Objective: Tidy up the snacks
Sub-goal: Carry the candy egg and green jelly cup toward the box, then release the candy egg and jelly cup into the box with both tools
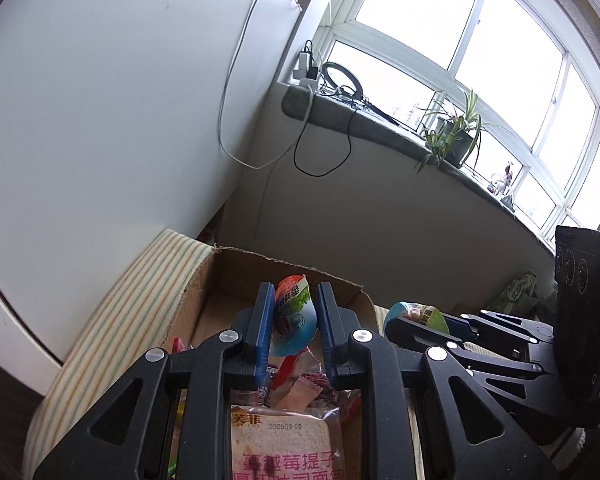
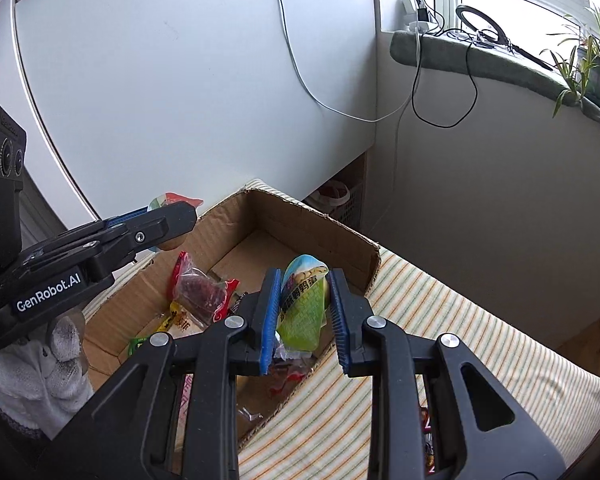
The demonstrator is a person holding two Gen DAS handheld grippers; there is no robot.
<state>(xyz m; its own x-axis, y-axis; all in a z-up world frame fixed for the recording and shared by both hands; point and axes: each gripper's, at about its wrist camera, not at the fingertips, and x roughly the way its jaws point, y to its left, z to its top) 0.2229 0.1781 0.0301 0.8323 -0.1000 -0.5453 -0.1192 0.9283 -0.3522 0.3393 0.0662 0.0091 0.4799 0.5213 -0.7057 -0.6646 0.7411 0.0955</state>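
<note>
The left tool [image 1: 293,322] is clamped on an egg-shaped snack pouch with a red-orange top and a blue-and-white lower half [image 1: 293,312], its blue pads [image 1: 266,320] pressing both sides. The right tool [image 2: 305,312] grips a second egg-shaped pouch, this one green with a pale blue top [image 2: 305,304], pinched the same way — long axis running up along the fingers, rounded end outward.

Both pouches hang over or just short of the open brown cardboard box [image 2: 320,224], which stands on a green-and-cream striped cushion [image 2: 440,320]. The box lies forward of and below each tool. The left one looks further in over the box than the right one, which sits near the box's right wall, so a drop from the left seems the shorter move.

The right wrist view shows the box's contents best: a clear red-edged packet of dark dried fruit [image 2: 202,292], other wrappers beneath, and bare cardboard at the far end. It also catches a white-gloved hand [image 2: 52,364] carrying the left tool. The left wrist view alone shows a wrapped bread slice with pink printing [image 1: 288,444] directly under that tool.
</note>
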